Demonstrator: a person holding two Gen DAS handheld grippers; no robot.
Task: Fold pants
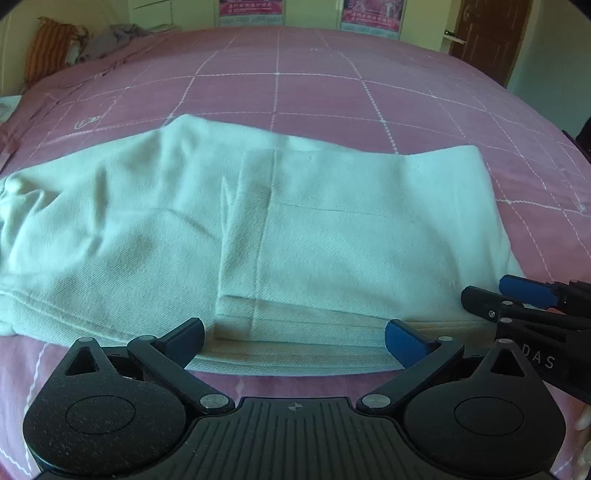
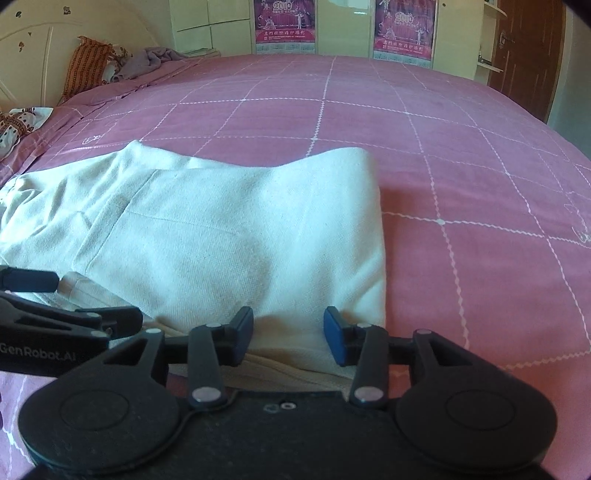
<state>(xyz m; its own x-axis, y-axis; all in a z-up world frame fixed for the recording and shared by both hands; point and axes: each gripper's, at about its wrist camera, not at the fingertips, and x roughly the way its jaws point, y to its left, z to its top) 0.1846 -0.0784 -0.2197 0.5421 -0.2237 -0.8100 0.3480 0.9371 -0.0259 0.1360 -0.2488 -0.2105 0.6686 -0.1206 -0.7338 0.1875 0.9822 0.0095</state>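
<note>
Pants (image 1: 258, 229), pale cream, lie on the pink checked bed (image 1: 332, 96) right ahead of both my tools, their long axis running left to right across my view, with one end folded back over the middle so the doubled part sits to the right. My left tool (image 1: 294, 338) has its fingers spread wide apart at the near edge of the stacked fabric, gripping nothing; the layered hem edges lie between and just beyond the blue pads (image 1: 406, 343). My right tool (image 2: 288, 334) is also parted, less widely, with the near edge of the folded layer sitting in the gap between its fingers, not pinched. From the left wrist view I see the unfolded stretch running off to the left, wrinkled, and the square edge of the folded flap with its seam line; my right tool enters that view at the right edge. Only the right wrist view shows the fold's right-hand edge standing clear against the bedspread, and my left tool there at the left edge. Farther out, an orange pillow (image 2: 86, 62) and a grey bundle of cloth (image 2: 155, 59) rest at the head of the bed, with two pink posters (image 2: 284, 26) on the wall and a brown door (image 2: 528, 55) to the right.
</note>
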